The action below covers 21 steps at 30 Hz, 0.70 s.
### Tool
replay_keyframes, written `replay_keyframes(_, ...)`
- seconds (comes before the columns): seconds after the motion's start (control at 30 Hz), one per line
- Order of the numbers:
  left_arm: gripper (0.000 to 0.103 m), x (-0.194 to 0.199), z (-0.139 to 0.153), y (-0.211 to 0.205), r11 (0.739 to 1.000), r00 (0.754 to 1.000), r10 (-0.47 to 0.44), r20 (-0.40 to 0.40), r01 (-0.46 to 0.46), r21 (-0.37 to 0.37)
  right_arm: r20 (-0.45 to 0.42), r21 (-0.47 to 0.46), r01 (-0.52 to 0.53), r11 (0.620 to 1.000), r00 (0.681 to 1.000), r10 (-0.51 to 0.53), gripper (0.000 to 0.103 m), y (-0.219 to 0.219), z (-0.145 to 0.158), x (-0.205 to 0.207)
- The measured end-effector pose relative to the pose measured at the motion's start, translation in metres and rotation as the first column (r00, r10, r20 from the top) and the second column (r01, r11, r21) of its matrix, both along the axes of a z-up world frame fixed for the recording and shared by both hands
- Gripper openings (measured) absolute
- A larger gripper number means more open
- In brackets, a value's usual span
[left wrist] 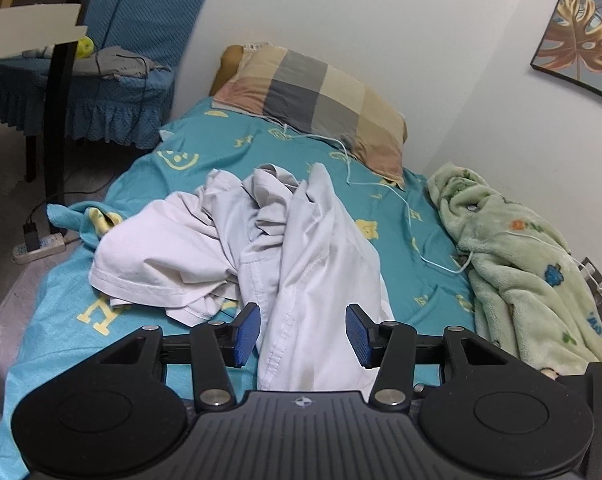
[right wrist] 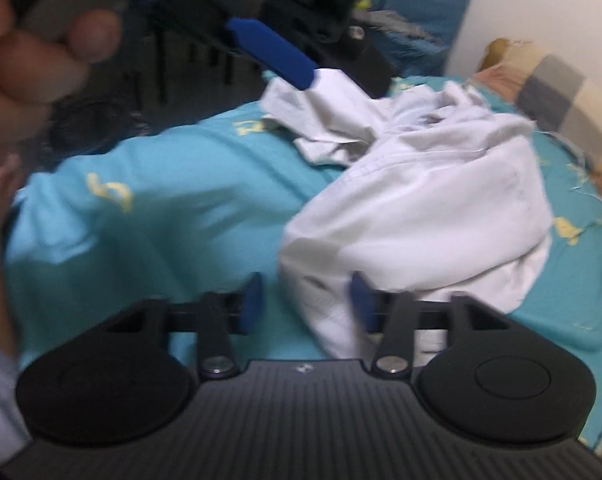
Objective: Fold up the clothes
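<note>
While my left tongs (left wrist: 303,334) stand spread around the shirt (left wrist: 301,240), my right tongs (right wrist: 305,304) straddle its edge, unpinched, above the sheet (right wrist: 141,220).

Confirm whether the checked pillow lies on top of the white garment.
No. The checked pillow lies at the bed's head, apart from the white garment.

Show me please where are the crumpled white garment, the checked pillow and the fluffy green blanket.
Crumpled white garment (left wrist: 309,248): left wrist view, on its long middle fold.
Checked pillow in beige and grey (left wrist: 317,92): left wrist view, on a grey square near its middle.
Fluffy green blanket (left wrist: 513,264): left wrist view, on its upper surface.
</note>
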<state>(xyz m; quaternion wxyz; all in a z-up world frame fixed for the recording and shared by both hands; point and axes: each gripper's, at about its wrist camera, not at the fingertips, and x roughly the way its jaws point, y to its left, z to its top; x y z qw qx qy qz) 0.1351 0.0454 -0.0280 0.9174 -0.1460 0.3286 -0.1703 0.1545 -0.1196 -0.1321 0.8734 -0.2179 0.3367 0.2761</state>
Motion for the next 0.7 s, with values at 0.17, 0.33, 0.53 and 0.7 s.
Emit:
replay_keyframes(0.17, 0.05, -0.007, 0.005, 0.008, 0.999, 0.999, 0.045, 0.023, -0.045, -0.014, 0.029, 0.221, 0.264, 0.939, 0.96, -0.277, 0.011, -0.053, 0.042, 0.012)
replay_keyframes(0.33, 0.05, -0.013, 0.006, 0.002, 1.0, 0.998, 0.022, 0.051, -0.022, -0.004, -0.11, 0.437, 0.611, 0.66, 0.765, -0.635, 0.011, -0.154, 0.065, 0.018)
replay_keyframes(0.53, 0.05, -0.017, -0.003, -0.019, 0.996, 0.998, -0.046, 0.049, 0.042, 0.074, -0.528, 0.3, 0.904, 0.305, 0.424, -0.736, 0.013, -0.227, -0.003, 0.026)
replay_keyframes(0.7, 0.05, -0.023, -0.015, -0.035, 0.986, 0.995, -0.092, 0.027, 0.087, 0.144, -0.521, 0.303, 0.899, 0.317, 0.435, -0.735, 0.016, -0.216, 0.004, 0.015)
